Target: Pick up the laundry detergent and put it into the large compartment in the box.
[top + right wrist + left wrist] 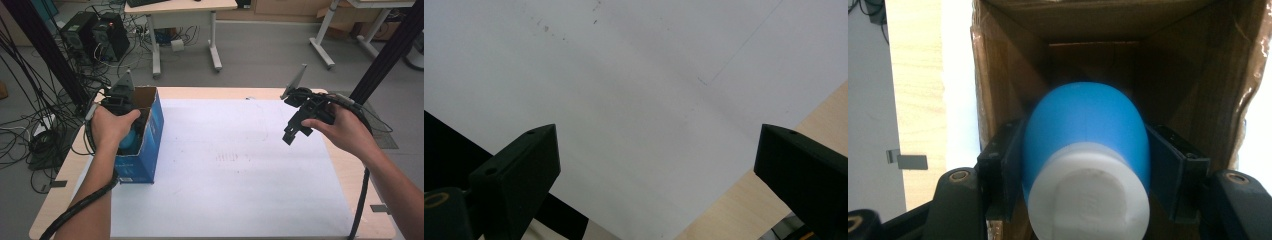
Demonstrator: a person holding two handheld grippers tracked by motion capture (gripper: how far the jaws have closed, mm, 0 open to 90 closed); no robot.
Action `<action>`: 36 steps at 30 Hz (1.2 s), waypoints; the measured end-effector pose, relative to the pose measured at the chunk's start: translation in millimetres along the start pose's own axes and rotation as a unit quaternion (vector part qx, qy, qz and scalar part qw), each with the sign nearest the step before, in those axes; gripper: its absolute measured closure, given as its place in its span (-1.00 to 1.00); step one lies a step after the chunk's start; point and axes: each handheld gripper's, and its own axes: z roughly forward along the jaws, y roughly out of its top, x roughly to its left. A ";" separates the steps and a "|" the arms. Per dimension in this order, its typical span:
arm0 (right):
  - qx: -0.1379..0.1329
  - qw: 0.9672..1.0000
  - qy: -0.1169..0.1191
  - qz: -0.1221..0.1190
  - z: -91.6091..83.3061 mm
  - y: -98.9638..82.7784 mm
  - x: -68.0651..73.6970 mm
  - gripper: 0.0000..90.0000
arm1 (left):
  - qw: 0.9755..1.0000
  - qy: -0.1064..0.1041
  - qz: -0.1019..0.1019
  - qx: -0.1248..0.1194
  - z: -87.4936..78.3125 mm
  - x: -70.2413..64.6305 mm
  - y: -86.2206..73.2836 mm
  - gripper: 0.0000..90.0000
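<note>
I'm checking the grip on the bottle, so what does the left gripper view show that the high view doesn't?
Left gripper view: both black pads pressed on the sides of the blue bottle, its white cap toward the camera, and the brown inside of the box. High view: the box's blue outside, the right gripper with jaws apart above the white sheet. Both: bottle inside the open box.

Smooth, matt blue plastic on the bottle (1085,127), with a white plastic cap (1088,197), faintly grainy. Brown corrugated cardboard inside the box (1178,75), rough and creased, edges taped; glossy blue print outside (150,135). Matt black plastic on the left gripper (1087,172) and right gripper (656,165). White paper sheet (624,100), matt, lightly smudged. Pale wood-grain table (210,92), smooth.
</note>
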 end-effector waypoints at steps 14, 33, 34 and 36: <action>0.002 1.000 -0.001 0.000 1.9 4.1 3.9 -0.90 | 1.000 -0.001 -0.001 0.002 0.4 1.3 -1.2 -0.20; 0.002 1.000 0.000 0.001 -0.7 1.5 3.3 -0.90 | 1.000 0.011 -0.009 -0.020 -37.9 0.0 -15.8 -0.65; 0.002 1.000 0.001 0.001 -1.0 1.4 2.8 -0.90 | 1.000 0.013 -0.009 -0.023 -41.9 -0.7 -17.3 -0.65; 0.001 1.000 0.003 0.004 -1.9 0.4 1.2 -0.90 | 0.999 0.013 -0.008 -0.032 -54.9 -1.7 -20.5 -0.69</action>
